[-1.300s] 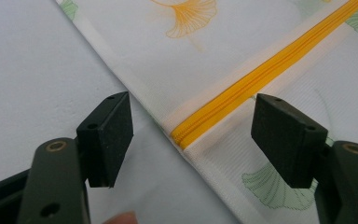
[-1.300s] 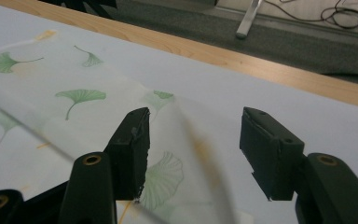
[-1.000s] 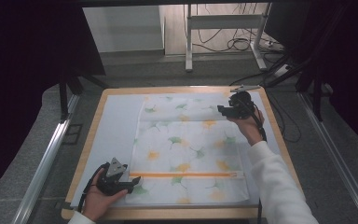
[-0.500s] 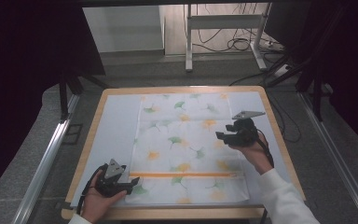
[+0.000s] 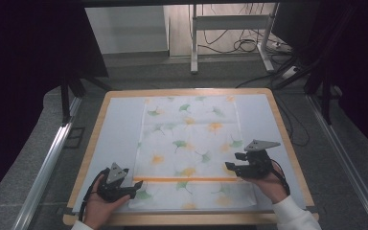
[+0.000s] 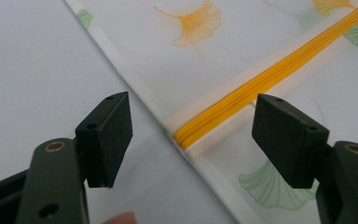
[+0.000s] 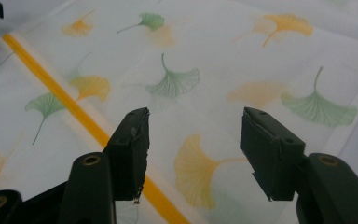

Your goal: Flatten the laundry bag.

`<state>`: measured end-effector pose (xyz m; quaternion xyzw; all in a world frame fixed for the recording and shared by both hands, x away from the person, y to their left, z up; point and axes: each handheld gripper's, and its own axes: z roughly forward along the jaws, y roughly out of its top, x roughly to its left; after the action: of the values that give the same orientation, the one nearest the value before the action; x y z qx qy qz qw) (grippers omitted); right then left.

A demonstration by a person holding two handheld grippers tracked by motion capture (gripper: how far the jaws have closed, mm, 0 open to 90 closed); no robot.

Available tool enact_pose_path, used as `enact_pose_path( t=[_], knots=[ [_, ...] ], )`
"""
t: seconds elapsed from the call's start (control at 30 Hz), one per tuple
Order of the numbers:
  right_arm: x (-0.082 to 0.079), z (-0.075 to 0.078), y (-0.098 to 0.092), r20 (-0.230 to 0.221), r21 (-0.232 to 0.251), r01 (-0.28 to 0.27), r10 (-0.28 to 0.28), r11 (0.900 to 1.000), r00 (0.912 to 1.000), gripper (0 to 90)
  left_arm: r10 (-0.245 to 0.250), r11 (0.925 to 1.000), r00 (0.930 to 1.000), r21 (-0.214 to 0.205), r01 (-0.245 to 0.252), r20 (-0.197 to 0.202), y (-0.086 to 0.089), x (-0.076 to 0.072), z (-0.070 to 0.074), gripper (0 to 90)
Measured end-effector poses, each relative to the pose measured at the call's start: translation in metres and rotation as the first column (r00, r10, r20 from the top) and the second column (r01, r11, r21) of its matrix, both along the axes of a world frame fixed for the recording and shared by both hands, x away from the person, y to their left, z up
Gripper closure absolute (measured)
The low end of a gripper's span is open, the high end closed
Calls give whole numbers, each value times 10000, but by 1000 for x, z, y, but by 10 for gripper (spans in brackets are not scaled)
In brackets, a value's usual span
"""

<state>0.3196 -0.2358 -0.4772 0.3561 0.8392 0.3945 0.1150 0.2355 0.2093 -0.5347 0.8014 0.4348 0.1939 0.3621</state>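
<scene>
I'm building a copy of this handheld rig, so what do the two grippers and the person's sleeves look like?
Both the left gripper and the right gripper are black, each topped by a grey three-cornered plate, with a black cable trailing by the hand. Each has two dark arms with brass-coloured rivets, ending in flat, blocky black pads. The right gripper's pads look chipped along an edge. The right forearm wears a white sleeve.

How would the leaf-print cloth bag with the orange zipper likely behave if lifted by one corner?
The cloth bag lies flat and thin on the table, so it would probably droop limply. It looks light. The orange zipper may stiffen that one line slightly.
</scene>
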Motion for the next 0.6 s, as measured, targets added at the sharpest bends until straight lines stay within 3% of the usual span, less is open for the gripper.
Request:
enact_pose_path(
  t=[0.3,0.43,0.53,0.6],
  knots=[
    [-12,-7,-9,-216,-139,181,-184,9997,9996,409,-181,9998,9998,-21,181,16,-4,4,-1,286],
    [-20,-9,-15,-271,-109,185,-188,9998,9995,450,-193,9998,9998,-99,194,42,-2,2,0,287],
    [-22,-13,-18,-567,-98,93,-99,9999,9983,522,-224,9996,9997,-141,226,122,-3,4,2,287],
    [-24,-13,-20,-632,-180,69,-80,9998,9980,647,-275,9995,9995,-153,278,158,-4,4,3,286]
  ],
)
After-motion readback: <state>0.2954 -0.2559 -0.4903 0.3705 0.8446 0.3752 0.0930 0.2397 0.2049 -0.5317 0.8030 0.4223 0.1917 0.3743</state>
